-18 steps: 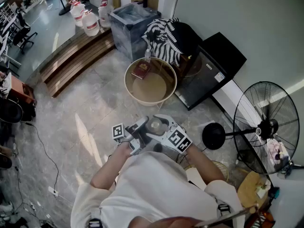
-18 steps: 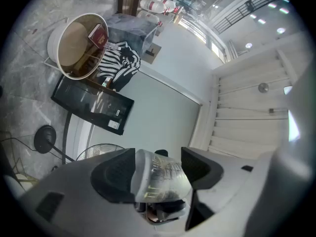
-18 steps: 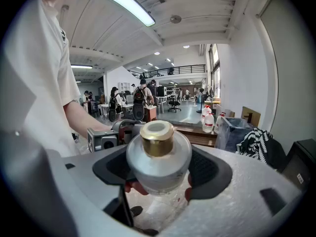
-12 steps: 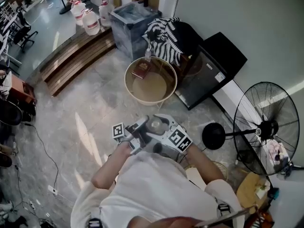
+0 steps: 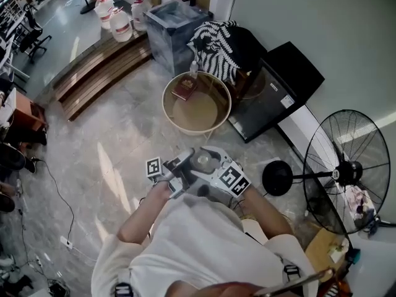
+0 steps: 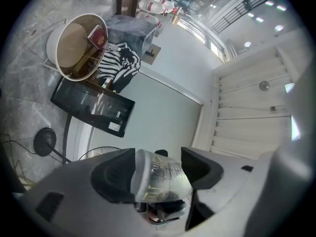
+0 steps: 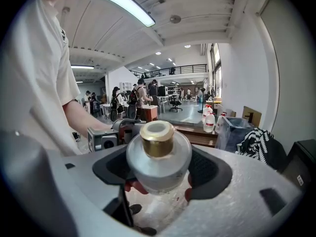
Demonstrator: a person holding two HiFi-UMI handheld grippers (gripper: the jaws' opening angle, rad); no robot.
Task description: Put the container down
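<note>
**Inspector:** State of your tools when checked?

**Operator:** My right gripper (image 7: 160, 164) was clamped across the clear body of the container (image 5: 203, 161). Both pads were on it, and its gold collar faced that gripper's camera. My left gripper (image 6: 157, 157) had the same container between its jaws from the opposite end. Those jaws stood wide, and as far as that view showed, both pads lay against it.

**Inspector:** Position of the item?

**Operator:** It was carried in front of my chest between the two tools, well above the marble floor (image 5: 111, 141). It rested on nothing.

**Inspector:** Step in hand?

**Operator:** Carrying, in my judgement. The putting down had not yet begun.

**Inspector:** Requirement for the next move?

**Operator:** I judged a landing spot had to be settled first. The round table (image 5: 197, 116) ahead was the nearest candidate, with bare surface beside the book (image 5: 184, 90). After that, the container needed to be turned upright and lowered until its base sat flat. Only then should the jaws come off, one tool at a time. The body looked smooth and round, so a tilted release risked it rolling.
</note>
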